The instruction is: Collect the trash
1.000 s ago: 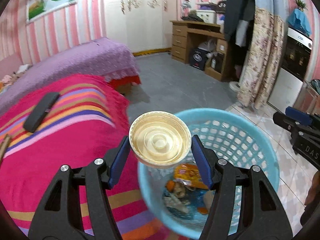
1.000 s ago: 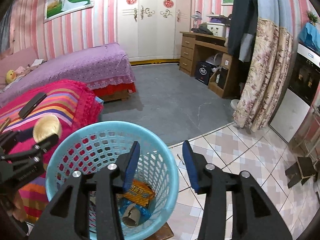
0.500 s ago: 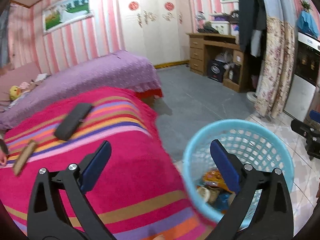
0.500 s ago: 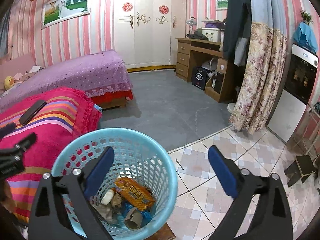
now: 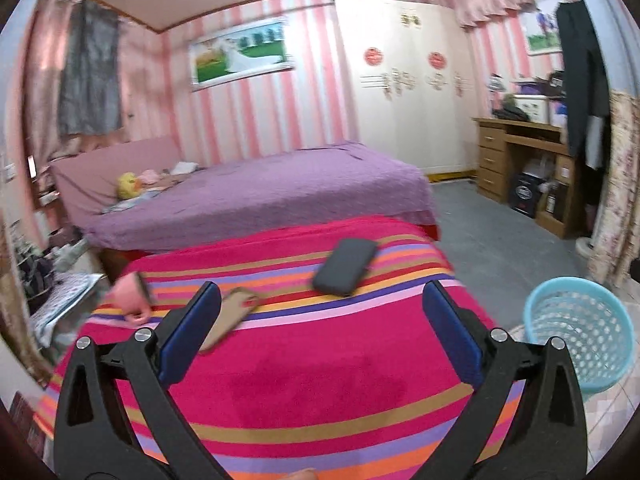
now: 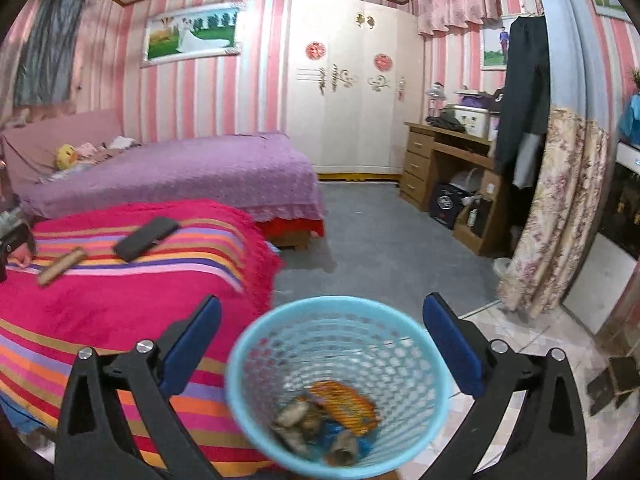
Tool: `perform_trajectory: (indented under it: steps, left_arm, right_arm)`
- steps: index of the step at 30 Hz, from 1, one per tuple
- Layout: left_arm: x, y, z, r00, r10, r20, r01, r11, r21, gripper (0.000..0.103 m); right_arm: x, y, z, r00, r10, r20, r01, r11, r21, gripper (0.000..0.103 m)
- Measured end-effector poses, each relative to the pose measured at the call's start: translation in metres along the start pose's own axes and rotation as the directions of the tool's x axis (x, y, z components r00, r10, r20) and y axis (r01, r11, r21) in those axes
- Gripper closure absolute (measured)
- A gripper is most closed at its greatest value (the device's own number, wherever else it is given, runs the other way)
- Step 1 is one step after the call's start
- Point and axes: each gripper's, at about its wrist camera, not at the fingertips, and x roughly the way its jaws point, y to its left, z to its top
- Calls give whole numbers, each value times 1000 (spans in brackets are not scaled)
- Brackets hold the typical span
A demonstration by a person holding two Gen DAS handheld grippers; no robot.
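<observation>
A light blue mesh basket [image 6: 340,384] stands on the floor beside the striped bed and holds several pieces of trash, among them an orange wrapper [image 6: 346,400]. My right gripper [image 6: 320,352] is open and empty, just above the basket. The basket also shows at the right edge of the left wrist view [image 5: 580,336]. My left gripper [image 5: 320,336] is open and empty over the red striped blanket [image 5: 304,380]. A tan flat object [image 5: 228,316] and a black case [image 5: 346,266] lie on the blanket ahead of it.
A purple bed [image 5: 248,196] stands behind the striped one. A wooden desk [image 6: 452,172] with boxes under it and a floral curtain [image 6: 556,216] are at the right. Grey floor [image 6: 380,248] lies between. A hand [image 5: 130,300] rests at the blanket's left edge.
My left gripper let the round yellow lid go over the basket, opened wide and swung left over the striped bed. My right gripper opened wide and stayed above the basket.
</observation>
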Motion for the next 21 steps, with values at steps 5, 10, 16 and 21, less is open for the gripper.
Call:
perform_trajectory:
  steps: [5,10,16,21]
  left_arm:
    - [-20,38,-16,999,55,-3,-55,998,-24,6]
    - [-31,59,-37,998,52,-34,-54,997,-57,6]
    - [-24,62,-53,997,55,-59,-58,997,-47,6]
    - [-20,64,-58,997,46,-63,-51,996,-79,6]
  right_arm:
    - [-18,30,-9,996,85,8,-85,996,35,5]
    - [-35,66,-19,993,116,27,-115,993,-13,5]
    - [-44,98,-29,990,131,48,-127,989,-74,5]
    - [-41,113,-33,988,141,61,-135,986,-94,5]
